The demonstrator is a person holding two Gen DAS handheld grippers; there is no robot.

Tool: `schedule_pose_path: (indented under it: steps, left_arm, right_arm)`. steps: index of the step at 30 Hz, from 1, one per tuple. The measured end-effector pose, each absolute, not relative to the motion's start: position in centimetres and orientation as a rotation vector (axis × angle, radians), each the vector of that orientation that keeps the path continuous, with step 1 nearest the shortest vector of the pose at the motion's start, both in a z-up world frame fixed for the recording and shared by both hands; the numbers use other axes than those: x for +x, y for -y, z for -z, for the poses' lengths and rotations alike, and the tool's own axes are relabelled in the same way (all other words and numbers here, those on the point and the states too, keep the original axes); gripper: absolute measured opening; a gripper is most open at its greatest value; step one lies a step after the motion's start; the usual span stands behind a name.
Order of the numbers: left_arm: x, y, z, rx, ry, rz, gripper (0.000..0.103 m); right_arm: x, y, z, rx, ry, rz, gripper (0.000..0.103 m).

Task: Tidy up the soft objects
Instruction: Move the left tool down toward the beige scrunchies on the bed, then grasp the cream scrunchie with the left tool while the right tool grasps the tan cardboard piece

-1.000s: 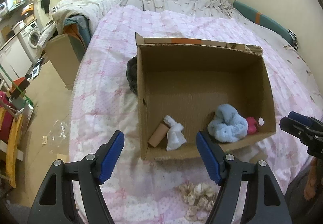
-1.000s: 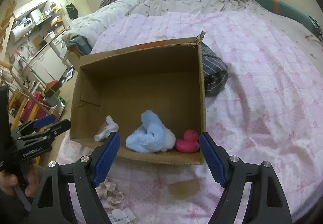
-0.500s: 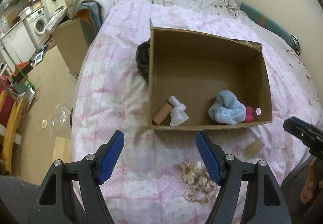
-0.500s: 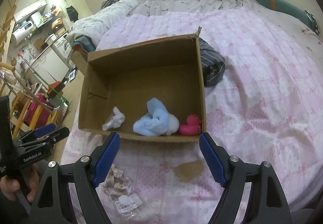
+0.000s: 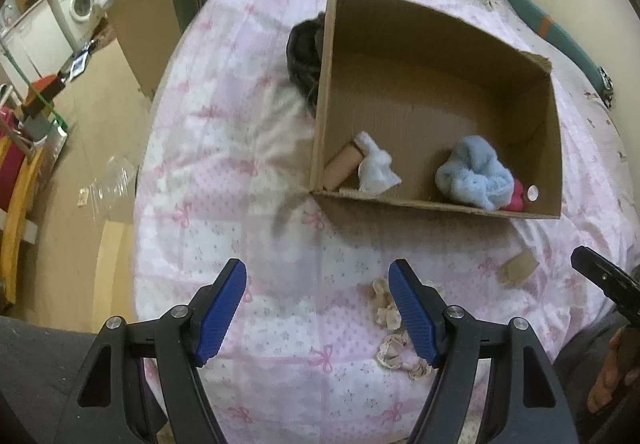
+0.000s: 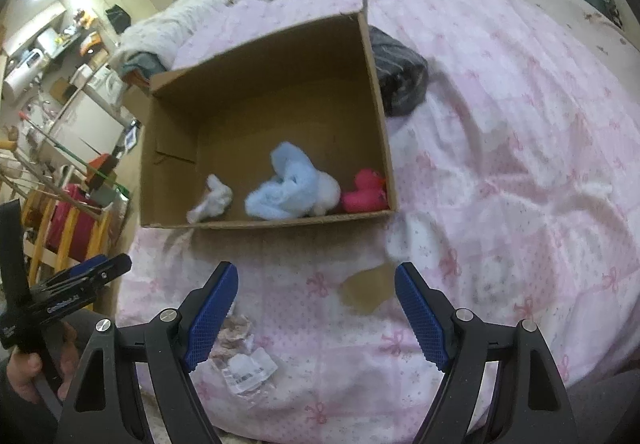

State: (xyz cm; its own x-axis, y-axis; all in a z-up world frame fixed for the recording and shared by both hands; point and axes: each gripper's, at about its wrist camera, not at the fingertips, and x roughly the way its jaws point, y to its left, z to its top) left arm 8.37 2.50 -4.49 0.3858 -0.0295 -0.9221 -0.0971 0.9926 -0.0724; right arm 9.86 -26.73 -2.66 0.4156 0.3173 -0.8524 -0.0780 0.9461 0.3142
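Both held above a pink quilted bed (image 5: 224, 148). Left hand-held gripper (image 5: 318, 308) spread wide, empty; beige crumpled cloth (image 5: 394, 340) on the quilt at 3 o'clock of its gap, partly behind the right finger. Right hand-held gripper (image 6: 316, 310) likewise wide and empty. At 12 o'clock, cardboard box (image 6: 260, 56) holding white cloth (image 6: 212, 198), light-blue cloth (image 6: 292, 186) and pink duck (image 6: 364, 192) along its near wall.

Lt-blue cloth (image 5: 474, 176), white cloth (image 5: 376, 170) & pink duck (image 6: 364, 192) are seen bunched along cardboard box (image 5: 440, 204) near wall; beige crumpled fabric (image 5: 390, 328) left on bed outside.
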Motion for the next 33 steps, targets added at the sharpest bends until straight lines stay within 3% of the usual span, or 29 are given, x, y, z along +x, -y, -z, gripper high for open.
schedule_pose_path:
  steps: [11, 25, 27, 29, 31, 33]
  left_arm:
    - [9.3, -1.3, 9.7, -0.218, -1.401, 0.062, 0.071]
    - [12.0, 3.1, 15.0, -0.269, -1.519, 0.167, 0.071]
    - [12.3, 3.0, 14.9, -0.281, -1.503, 0.162, 0.063]
    - [12.5, 3.0, 14.9, -0.258, -1.497, 0.148, 0.028]
    - [12.6, 2.9, 15.2, -0.265, -1.512, 0.160, 0.018]
    - [12.4, 2.9, 15.0, -0.277, -1.510, 0.169, 0.014]
  right_arm:
    - [10.6, 26.9, 4.8, 0.236, -1.203, -0.189, 0.085]
    - [11.4, 27.0, 6.0, 0.243, -1.239, -0.168, 0.085]
    - [11.5, 27.1, 6.1, 0.245, -1.241, -0.161, 0.085]
    - [11.6, 27.3, 6.3, 0.246, -1.243, -0.156, 0.085]
    - [11.7, 27.3, 6.4, 0.245, -1.247, -0.152, 0.085]
    - [11.8, 27.3, 6.5, 0.242, -1.250, -0.150, 0.085]
